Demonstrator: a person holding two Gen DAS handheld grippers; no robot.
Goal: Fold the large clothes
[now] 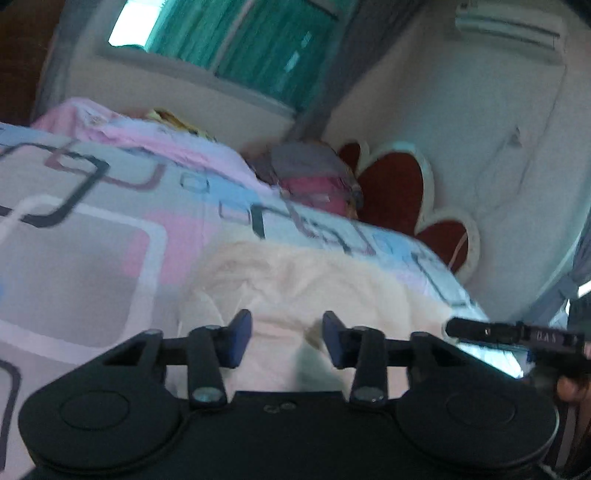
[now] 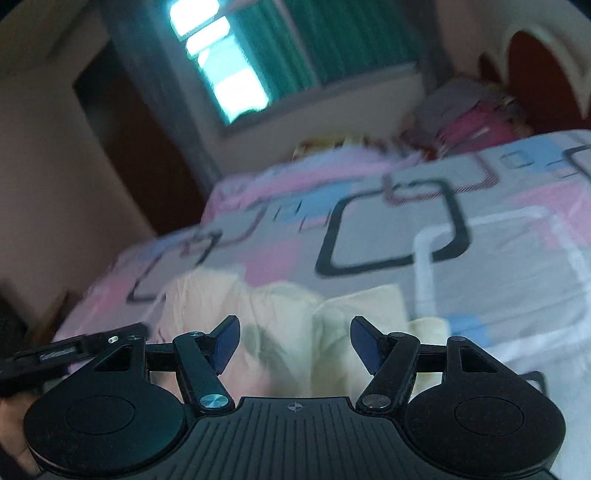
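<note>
Your cream garment (image 1: 303, 280) lies bunched on the near part of the bed, straight ahead of and below both claws. From the left wrist view it is a rumpled mound with soft ridges. From the right wrist view it shows a few overlapping flaps, a pinkish-cream part to the left and paler panels to the right. I judge the fold to be early or mid-way: some layers overlap, but there is no flat, squared stack yet, so smoothing and at least one more fold look to be left. The blur makes the edges hard to read.

Your left claw (image 1: 287, 341) stands released, its blue pads apart with nothing pressed between them; the cloth lies beyond and under the tips. Your right claw (image 2: 293, 343) is likewise released, its pads spread wider, with only the garment seen through the gap. Neither one holds fabric. Each claw shows at the edge of the other's view, so they sit close side by side.

Beyond the garment the bedsheet (image 1: 92, 229) spreads away from the claws, grey with pink and blue patches and dark and white square outlines. At its far end lie a pink blanket (image 1: 122, 129) and a pile of pillows (image 1: 314, 177) against a red and cream headboard (image 1: 399, 188). Further off, green curtains (image 1: 251, 48) hang at a bright window, and an air conditioner (image 1: 509, 26) sits high on the wall.
</note>
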